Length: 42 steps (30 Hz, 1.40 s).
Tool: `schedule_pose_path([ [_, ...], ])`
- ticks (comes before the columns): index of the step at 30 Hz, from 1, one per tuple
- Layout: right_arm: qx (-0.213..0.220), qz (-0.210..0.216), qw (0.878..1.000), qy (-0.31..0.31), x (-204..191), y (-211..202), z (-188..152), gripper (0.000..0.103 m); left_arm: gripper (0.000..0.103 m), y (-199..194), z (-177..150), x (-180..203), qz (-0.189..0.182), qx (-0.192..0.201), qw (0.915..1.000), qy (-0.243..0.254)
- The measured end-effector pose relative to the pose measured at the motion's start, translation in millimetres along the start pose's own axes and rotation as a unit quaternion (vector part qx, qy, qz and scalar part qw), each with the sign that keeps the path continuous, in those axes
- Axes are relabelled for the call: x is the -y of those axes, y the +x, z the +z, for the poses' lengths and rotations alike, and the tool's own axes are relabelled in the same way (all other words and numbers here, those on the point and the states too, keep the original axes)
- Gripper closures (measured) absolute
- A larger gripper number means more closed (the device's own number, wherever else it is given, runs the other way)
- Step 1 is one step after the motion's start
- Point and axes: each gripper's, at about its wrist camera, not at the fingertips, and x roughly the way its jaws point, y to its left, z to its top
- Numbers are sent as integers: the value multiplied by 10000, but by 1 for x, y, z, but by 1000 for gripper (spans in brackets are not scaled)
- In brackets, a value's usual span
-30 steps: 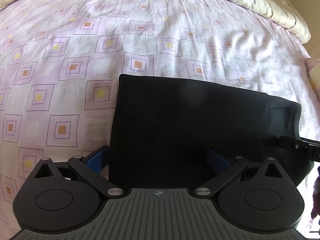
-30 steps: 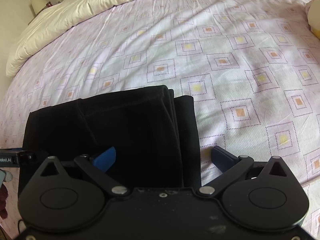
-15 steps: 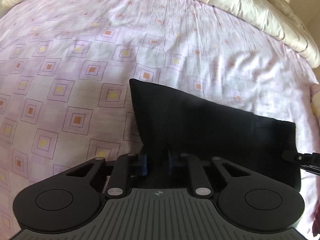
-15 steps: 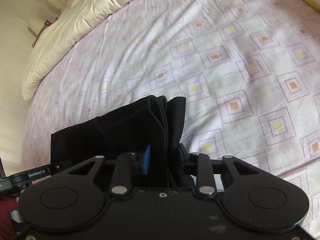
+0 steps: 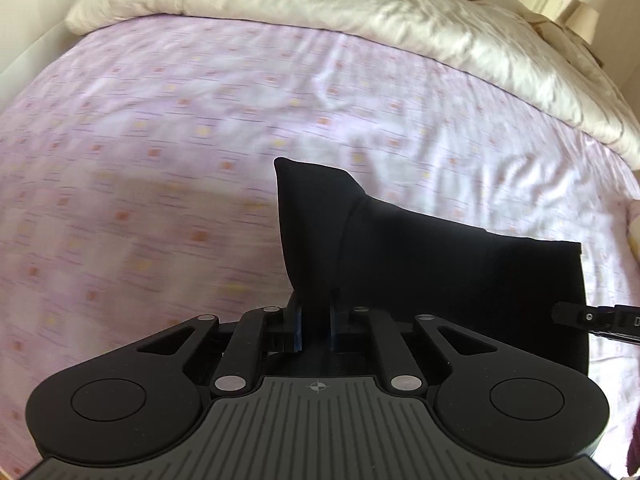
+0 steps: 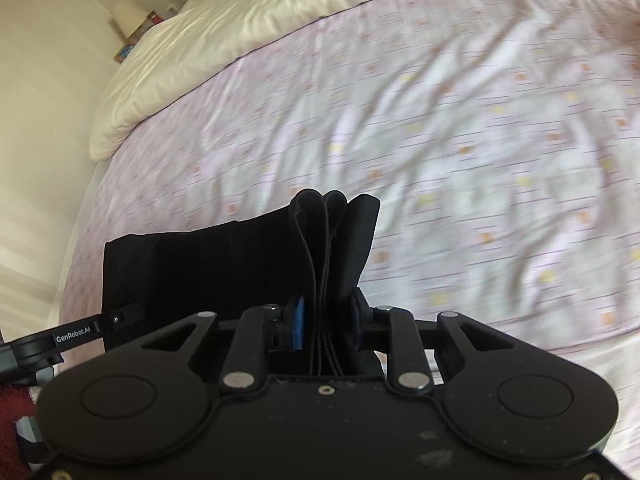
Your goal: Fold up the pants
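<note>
You are pinching the already-folded pants [image 5: 420,264] in both the left tool [image 5: 315,326] and right tool [image 6: 326,326], lifting them above the bed [image 5: 160,160]; toward twelve o'clock, placement remains.

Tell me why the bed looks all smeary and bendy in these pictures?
Left wrist view: the bedsheet pattern is streaked by motion blur, while the left gripper and black pants stay sharp. Right wrist view: same blur on the sheet; the right gripper is crisp. Both views: the fisheye lens curves the bed, and the cream duvet is brightly lit.
</note>
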Motion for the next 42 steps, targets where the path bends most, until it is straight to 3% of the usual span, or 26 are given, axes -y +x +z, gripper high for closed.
schedule_pose_path([
  [7,-328,294,9983,-380,-120,62,-14,79,92,-20,14,-116,308,-14,9995,-101],
  [14,-432,441,9959,-655,-227,122,-20,79,92,-18,43,-200,414,30,9991,22],
  [17,-435,65,9961,-764,-247,149,-19,75,84,0,49,-231,481,-241,9982,-246],
  [20,-497,-572,9950,-648,-251,166,-17,62,80,10,48,-255,490,-283,9971,-500],
  [23,-253,-841,9936,-714,-254,159,-19,62,79,10,44,-264,411,-169,9975,-550],
  [26,137,-1070,9885,-1059,-266,141,-21,62,80,4,41,-259,566,10,9980,-278],
  [30,432,-850,9835,-1535,-287,124,-28,62,80,-13,34,-252,677,363,9970,-99],
  [34,195,-769,9757,-2043,-303,127,-49,63,80,-19,19,-241,648,401,9971,78],
  [40,-476,-1401,9655,-2145,-291,158,-74,63,79,19,-6,-236,870,-421,9939,534],
  [42,-554,-1445,9656,-2089,-283,162,-75,62,80,20,-8,-235,907,-381,9936,556],
])
